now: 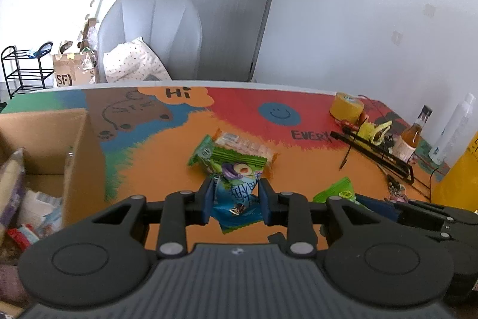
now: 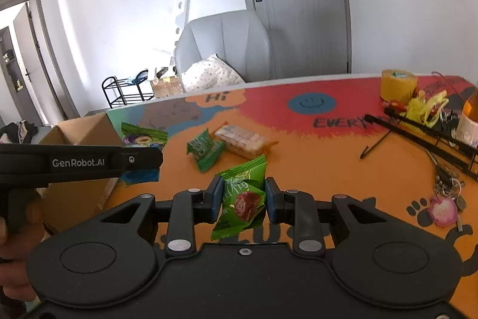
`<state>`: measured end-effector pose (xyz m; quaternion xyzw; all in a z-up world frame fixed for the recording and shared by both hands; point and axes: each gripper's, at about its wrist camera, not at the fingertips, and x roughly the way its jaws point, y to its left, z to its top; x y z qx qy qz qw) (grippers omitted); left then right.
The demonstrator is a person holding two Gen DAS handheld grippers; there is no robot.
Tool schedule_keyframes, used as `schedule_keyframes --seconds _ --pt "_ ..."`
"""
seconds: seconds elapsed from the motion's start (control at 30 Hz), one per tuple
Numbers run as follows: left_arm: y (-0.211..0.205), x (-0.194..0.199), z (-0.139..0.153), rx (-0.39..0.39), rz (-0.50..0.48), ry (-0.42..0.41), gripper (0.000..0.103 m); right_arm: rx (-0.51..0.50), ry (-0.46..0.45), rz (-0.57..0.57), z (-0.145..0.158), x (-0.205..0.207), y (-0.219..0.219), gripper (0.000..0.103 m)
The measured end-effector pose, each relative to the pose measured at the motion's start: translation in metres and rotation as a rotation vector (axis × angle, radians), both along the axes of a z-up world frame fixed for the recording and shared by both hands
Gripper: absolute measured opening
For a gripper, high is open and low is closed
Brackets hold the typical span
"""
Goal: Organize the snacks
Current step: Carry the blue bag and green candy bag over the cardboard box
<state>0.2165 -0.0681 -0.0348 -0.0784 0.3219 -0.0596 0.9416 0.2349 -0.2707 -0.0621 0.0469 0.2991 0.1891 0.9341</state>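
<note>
While several packets already lie in the cardboard box [image 1: 74,145] at nine o'clock, each gripper carries one more: the left gripper [image 1: 236,201] pinches a blue-green snack packet [image 1: 236,199], the right gripper [image 2: 243,199] a green date packet [image 2: 242,199]. A small green packet [image 2: 204,150] and a clear-wrapped biscuit bar [image 2: 242,141] remain on the table [image 2: 313,163] at twelve o'clock, so I judge the job past halfway.

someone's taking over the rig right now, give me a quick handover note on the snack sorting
Left gripper: shut on a blue and green snack packet, lifted off the table.
Right gripper: shut on a green snack packet, also lifted.
Cardboard box: on the left, open, some packets already inside.
Left to do: drop both held packets in the box, then collect the small green packet and the clear-wrapped orange snack lying on the table.
</note>
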Motion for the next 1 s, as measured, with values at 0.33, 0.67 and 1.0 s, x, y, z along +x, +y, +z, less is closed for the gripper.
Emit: schedule_keyframes --seconds 0.33,0.67,1.0 --pt "0.025 -0.021 0.016 -0.011 0.039 -0.028 0.030 0.003 -0.041 0.042 0.017 -0.010 0.022 0.028" --pt "0.051 -0.041 0.027 -0.002 0.095 -0.050 0.030 0.014 -0.070 0.103 0.030 -0.014 0.047 0.028" --pt "0.077 -0.052 0.033 0.008 0.149 -0.054 0.030 0.014 -0.085 0.164 0.037 -0.012 0.072 0.028"
